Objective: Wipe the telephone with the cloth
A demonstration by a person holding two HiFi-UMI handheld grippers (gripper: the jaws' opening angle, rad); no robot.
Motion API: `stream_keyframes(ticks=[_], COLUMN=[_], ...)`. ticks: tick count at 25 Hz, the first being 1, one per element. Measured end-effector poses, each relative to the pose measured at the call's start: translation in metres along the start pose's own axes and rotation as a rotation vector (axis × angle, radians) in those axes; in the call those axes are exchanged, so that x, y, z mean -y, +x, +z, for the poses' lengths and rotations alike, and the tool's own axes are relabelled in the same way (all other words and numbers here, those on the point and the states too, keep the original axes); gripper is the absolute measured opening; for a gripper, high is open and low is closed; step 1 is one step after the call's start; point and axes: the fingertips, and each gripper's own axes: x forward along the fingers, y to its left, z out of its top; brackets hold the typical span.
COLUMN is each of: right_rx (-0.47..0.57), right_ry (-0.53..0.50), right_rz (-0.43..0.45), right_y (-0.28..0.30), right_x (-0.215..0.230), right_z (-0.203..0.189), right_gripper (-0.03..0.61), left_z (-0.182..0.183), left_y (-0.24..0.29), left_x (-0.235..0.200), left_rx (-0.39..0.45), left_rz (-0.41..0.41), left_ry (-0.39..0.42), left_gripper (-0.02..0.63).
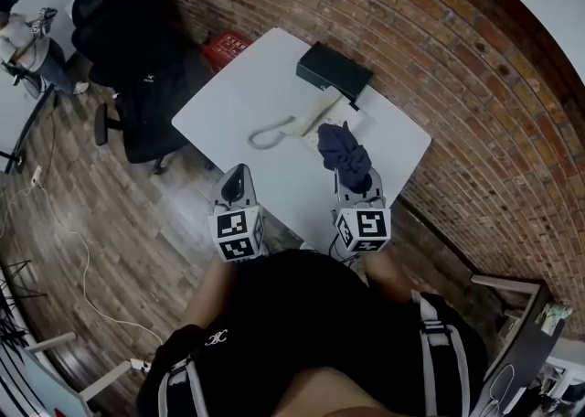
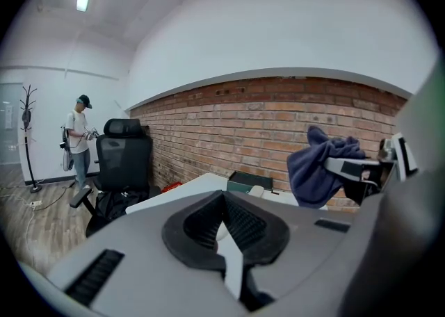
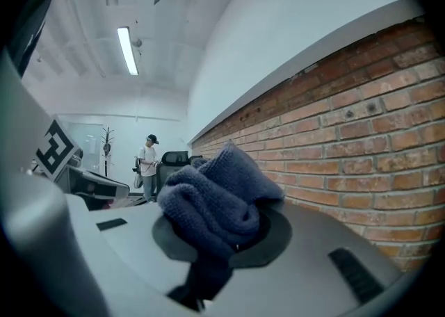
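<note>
"Right tongs (image 3: 229,239) were clenched on the cloth (image 3: 215,197), a dark blue bundle bunched over the pads. Left tongs (image 2: 224,201) were closed on nothing, and only the pale table (image 2: 188,190) showed past their tips."

"Where was the telephone (image 1: 334,72)?"

"It sat on the table, ahead of both tongs. The dark base was farthest out, beyond the right tongs. The pale handset (image 1: 315,118) lay off the base, nearer in, between the base and the cloth. Its cord (image 1: 265,139) trailed toward the left tongs' side."

"Was there any contact between the cloth and the set?"

"None that I could confirm. From above, the cloth overlapped the handset's near end. From the left tongs' side it hung raised beside them, apparently clear of the tabletop."

"What was your assessment of progress?"

"The cloth had been taken up and brought near the telephone, so I judged that part done. Nothing showed a stroke under way, so the base and handset were both left to wipe. The left tongs had no visible duty at that point, though they were free to steady the handset."
</note>
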Motion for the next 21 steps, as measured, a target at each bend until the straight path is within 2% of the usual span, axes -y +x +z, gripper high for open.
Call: stream_keyframes(ticks=[9, 21], right_rx=[0.012, -0.018], right_ry=[0.010, 0.012], right_rz=[-0.021, -0.011], right_y=[0.009, 0.000], right_x=[0.000, 0.000], right_z=[0.010, 0.002], right_gripper=[0.046, 0.047], left_z=[0.003, -0.006], left_y=[0.001, -0.005], left_x=[-0.009, -0.009], left_rx=[0.013, -0.008], left_rz=[-0.014, -0.001], left_ry=[-0.022, -0.041], left_gripper=[-0.008, -0.008])
